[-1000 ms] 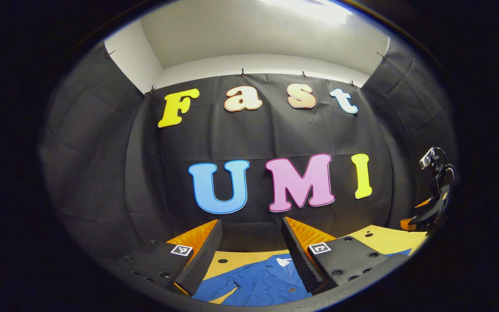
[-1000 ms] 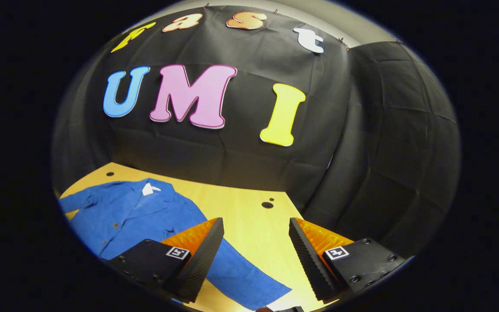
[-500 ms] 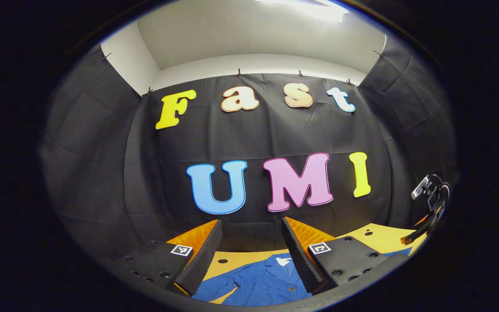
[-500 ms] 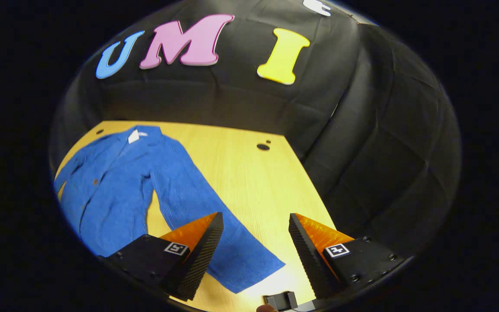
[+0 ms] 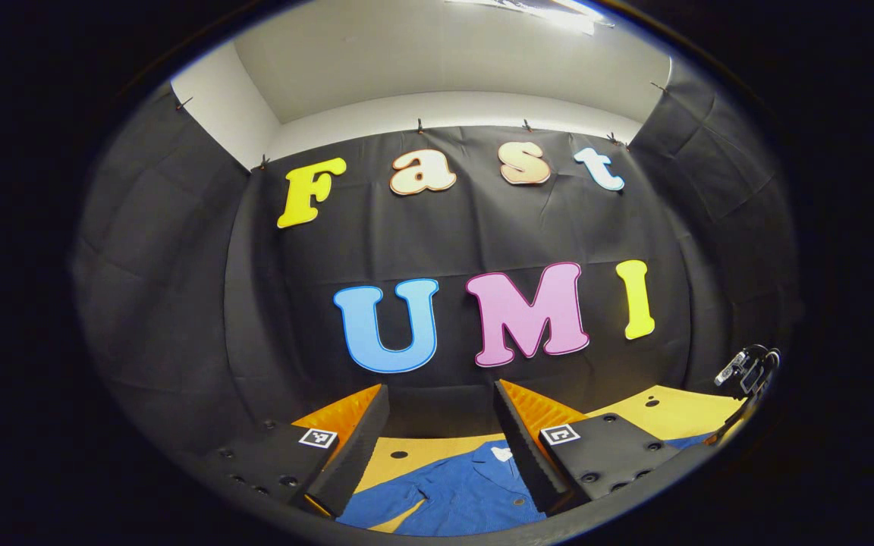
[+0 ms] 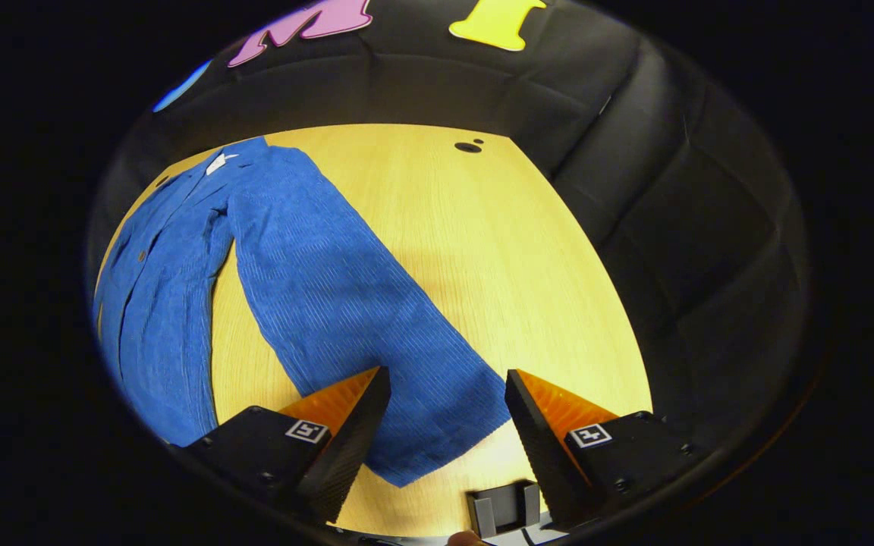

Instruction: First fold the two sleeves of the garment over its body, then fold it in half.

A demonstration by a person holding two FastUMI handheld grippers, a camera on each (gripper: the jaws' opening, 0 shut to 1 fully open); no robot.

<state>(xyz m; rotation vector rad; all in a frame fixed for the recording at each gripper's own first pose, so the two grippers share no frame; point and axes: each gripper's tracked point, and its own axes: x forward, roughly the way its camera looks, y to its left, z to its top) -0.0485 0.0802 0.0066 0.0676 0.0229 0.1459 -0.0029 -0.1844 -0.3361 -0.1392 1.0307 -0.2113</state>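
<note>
- The right gripper (image 6: 446,387) points down at the table (image 6: 513,250) in the right gripper view; its fingers are spread wide, with nothing pinched between them.
- A blue corduroy shirt (image 6: 156,273) lies flat on the wooden table, collar toward the far black cloth wall (image 6: 680,227), with brown buttons along the front.
- One sleeve (image 6: 346,303) runs diagonally out from the shoulder toward the camera, spread out flat and apart from the body of the shirt, with bare wood showing between them.
- The cuff end of that sleeve lies in the gap between the right gripper's fingers; whether the tips touch the cloth cannot be told.
- A small grey bracket-like piece (image 6: 504,509) sits at the near edge of the table, just beside the right-hand finger.
- In the left gripper view, the left gripper (image 5: 441,406) faces the cloth wall nearly level, fingers spread and holding nothing.
- Below and between its fingers the shirt's collar and upper front show, with the white neck label (image 5: 502,453).
- Far off at the right edge of that view, the right gripper appears low over the table.
</note>
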